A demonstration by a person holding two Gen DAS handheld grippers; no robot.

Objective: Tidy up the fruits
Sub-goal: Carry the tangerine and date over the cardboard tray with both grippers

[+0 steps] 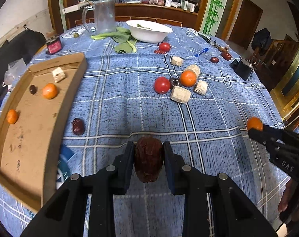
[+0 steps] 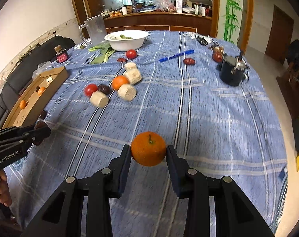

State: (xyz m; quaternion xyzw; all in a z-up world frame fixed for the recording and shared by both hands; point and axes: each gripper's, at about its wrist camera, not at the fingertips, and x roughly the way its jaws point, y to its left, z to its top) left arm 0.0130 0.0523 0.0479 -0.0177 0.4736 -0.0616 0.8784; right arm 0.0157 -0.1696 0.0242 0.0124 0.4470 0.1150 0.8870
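Fruits are in both claws at once: the left gripper [image 1: 148, 159] is clenched on a dark red jujube [image 1: 148, 159], and the right gripper [image 2: 148, 150] pinches a mandarin [image 2: 148, 148] at its widest part, both lifted clear of the blue checked tablecloth [image 1: 129, 102]. The likely step is the carry to the cardboard tray [image 1: 74, 90], which lies to the left of and just beyond the left claw and already holds two mandarins, a jujube and a pale block. To do it well, hold both squeezes steady, since the round mandarin could roll out between the pads. Bring each claw over the tray's raised wall, not against it, and lower close to the floor of the tray before releasing, so neither fruit bounces. A loose jujube [image 1: 78, 126] sits just left of and ahead of the left claw, beside the tray wall; pass above it.
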